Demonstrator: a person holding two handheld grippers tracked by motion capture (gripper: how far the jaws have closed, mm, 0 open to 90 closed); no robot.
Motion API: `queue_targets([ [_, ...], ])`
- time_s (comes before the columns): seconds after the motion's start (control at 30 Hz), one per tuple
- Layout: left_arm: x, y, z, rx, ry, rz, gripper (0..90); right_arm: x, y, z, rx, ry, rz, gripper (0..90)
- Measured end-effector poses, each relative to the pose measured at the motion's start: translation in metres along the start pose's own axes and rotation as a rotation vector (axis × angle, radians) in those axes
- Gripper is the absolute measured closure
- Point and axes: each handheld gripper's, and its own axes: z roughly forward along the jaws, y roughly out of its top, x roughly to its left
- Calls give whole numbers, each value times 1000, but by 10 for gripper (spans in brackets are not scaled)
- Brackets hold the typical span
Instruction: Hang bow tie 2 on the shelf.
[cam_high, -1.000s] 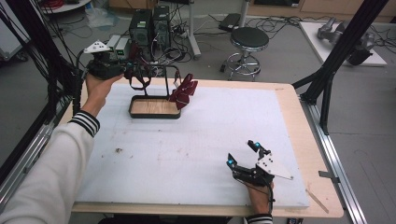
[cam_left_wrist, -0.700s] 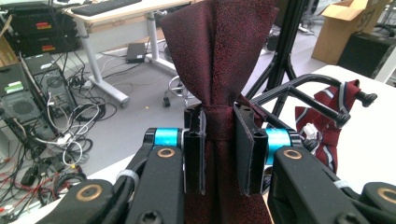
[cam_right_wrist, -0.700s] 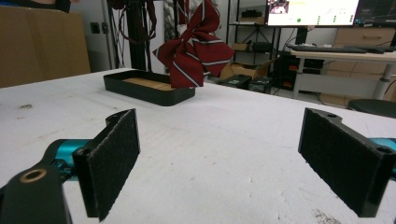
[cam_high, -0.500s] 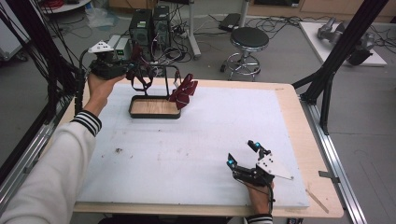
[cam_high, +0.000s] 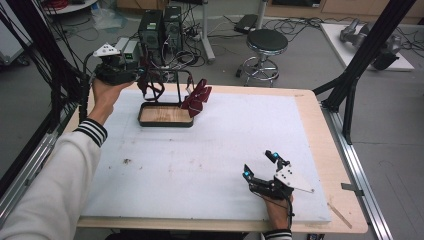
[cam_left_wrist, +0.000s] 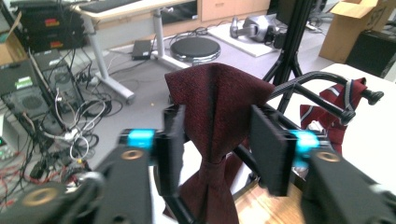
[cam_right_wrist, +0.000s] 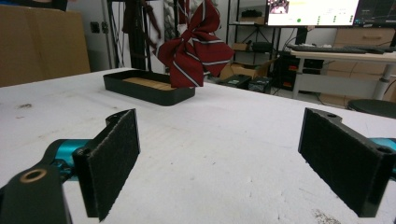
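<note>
Left gripper (cam_left_wrist: 217, 140) jaws just parted, dark red bow tie (cam_left_wrist: 215, 107) loose between them on the rack (cam_left_wrist: 322, 91).

High camera overlooks the whole counter (cam_high: 210, 165); each tool camera sits low and close, both facing the striped bow (cam_right_wrist: 194, 46) also seen from above.

White sleeve (cam_high: 55, 175), black-striped cuff; black tools, flat dark pads (cam_right_wrist: 343, 154), cyan accents, grey three-cornered plates.
</note>
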Motion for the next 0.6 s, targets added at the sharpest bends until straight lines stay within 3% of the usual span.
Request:
queue_targets([
  [0.3,-1,2,-5,-37,-3,13,160,0,0,0,4,0,1,118],
  [0.43,0,1,-8,-59,-13,19,141,0,0,0,3,0,3,118],
  [0.6,-3,-1,-15,-71,-27,63,131,0,0,0,5,3,2,118],
])
